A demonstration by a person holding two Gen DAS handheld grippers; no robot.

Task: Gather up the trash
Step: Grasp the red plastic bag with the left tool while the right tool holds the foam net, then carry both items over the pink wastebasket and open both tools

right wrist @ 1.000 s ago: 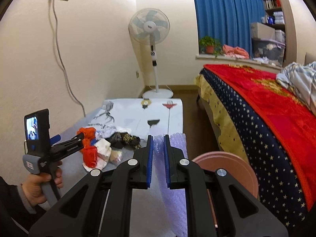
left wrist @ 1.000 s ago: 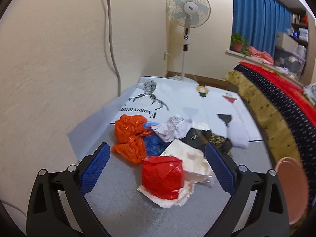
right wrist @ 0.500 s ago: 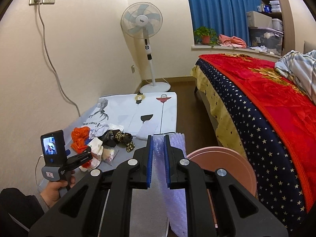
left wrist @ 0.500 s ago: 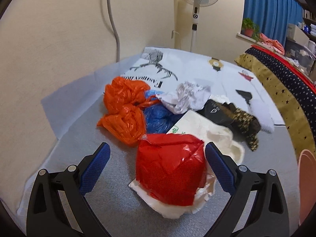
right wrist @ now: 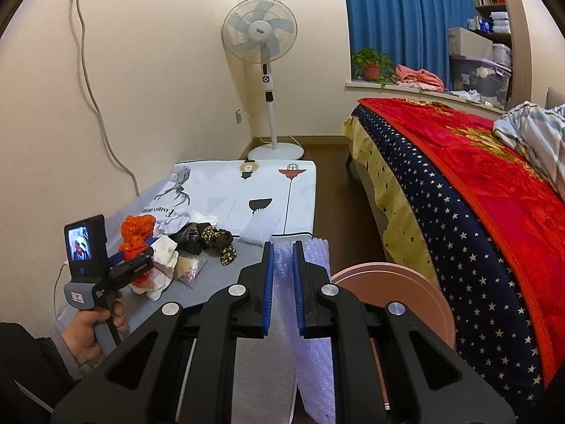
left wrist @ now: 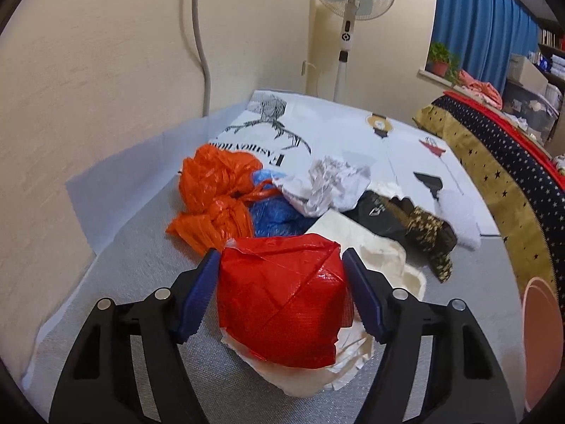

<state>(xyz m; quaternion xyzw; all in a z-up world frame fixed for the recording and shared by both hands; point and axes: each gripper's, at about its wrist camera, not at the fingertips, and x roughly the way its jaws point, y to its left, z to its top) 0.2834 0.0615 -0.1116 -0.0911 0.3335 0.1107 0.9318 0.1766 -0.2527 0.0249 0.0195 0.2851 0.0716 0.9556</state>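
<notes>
A pile of trash lies on a grey mat: a red plastic bag in front, orange bags, a blue bag, crumpled white paper, a cream bag and a black and gold wrapper. My left gripper is closed around the red bag, its blue pads touching both sides. It also shows in the right wrist view. My right gripper is shut on a strip of bubble wrap held above the mat, beside a pink bin.
A white printed mat lies beyond the pile. A standing fan is in the corner. A bed with a red and starred cover runs along the right. A wall with a cable is at the left.
My left gripper moved down and forward to the red bag and closed its fingers around it. My right gripper kept hold of the bubble wrap and barely moved.
</notes>
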